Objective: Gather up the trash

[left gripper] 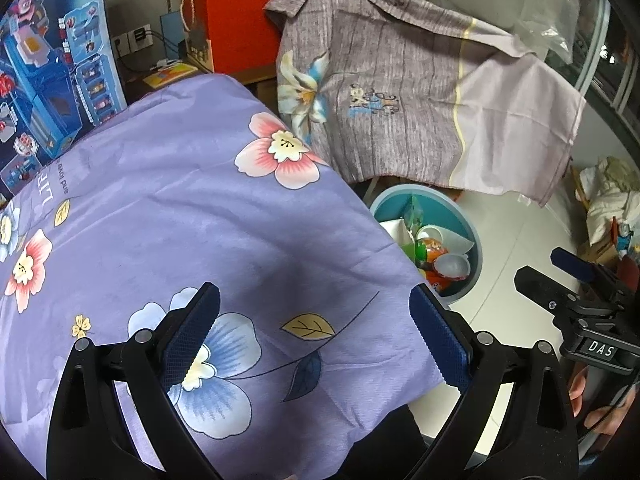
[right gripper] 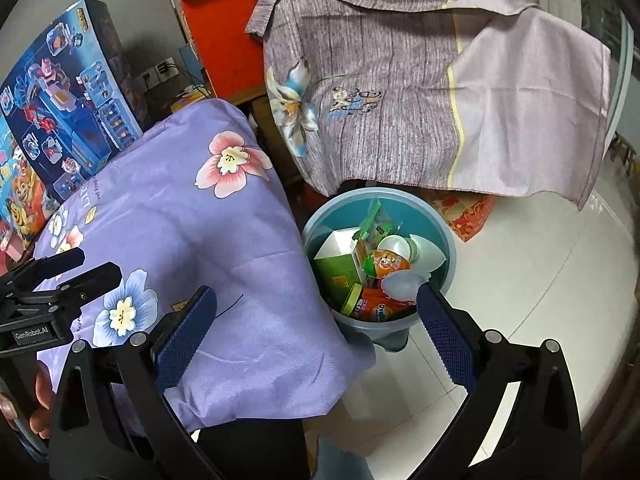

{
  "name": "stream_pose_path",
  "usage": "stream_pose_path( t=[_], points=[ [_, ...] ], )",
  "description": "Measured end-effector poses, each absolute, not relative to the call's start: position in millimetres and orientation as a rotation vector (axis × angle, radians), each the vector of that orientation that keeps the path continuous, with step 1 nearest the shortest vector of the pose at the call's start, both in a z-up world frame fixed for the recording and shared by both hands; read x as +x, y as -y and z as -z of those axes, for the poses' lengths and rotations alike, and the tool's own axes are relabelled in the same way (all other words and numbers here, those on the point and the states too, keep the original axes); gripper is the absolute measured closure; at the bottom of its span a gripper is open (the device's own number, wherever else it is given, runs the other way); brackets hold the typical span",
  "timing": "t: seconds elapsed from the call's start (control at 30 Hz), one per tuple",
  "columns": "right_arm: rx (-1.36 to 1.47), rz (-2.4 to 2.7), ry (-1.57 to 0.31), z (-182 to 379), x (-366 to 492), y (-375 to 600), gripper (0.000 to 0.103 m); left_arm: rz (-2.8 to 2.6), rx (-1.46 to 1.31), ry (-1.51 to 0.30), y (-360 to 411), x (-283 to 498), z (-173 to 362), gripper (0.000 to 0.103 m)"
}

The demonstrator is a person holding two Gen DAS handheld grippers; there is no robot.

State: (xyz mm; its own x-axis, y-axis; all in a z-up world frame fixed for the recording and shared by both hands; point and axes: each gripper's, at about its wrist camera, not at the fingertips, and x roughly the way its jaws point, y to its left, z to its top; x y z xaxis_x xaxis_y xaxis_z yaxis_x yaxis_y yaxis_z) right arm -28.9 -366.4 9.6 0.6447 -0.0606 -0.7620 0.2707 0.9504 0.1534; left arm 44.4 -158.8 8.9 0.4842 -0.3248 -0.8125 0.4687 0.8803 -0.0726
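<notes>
2 grippers hang empty with jaws spread wide: the left gripper (left gripper: 316, 336) over the purple flowered cloth (left gripper: 192, 240), the right gripper (right gripper: 316, 324) just above the near rim of the blue bin (right gripper: 448, 276). All the trash (right gripper: 372, 272) I can see lies in that 1 bin, ahead and below the right gripper: 1 green box, about 2 orange wrappers, 1 white cup. No loose litter shows on the cloth. My worry: a low right finger could catch the rim and tip the bin.
</notes>
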Motion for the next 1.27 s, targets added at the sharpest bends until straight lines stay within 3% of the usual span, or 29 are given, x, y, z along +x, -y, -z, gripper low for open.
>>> stream_pose_path(
  t=[1.27],
  points=[
    [0.271,0.228,-0.886,10.7,-24.3,373.8,0.007,0.458,0.216,-0.975,162.0,43.7,9.2,0.007]
  ],
)
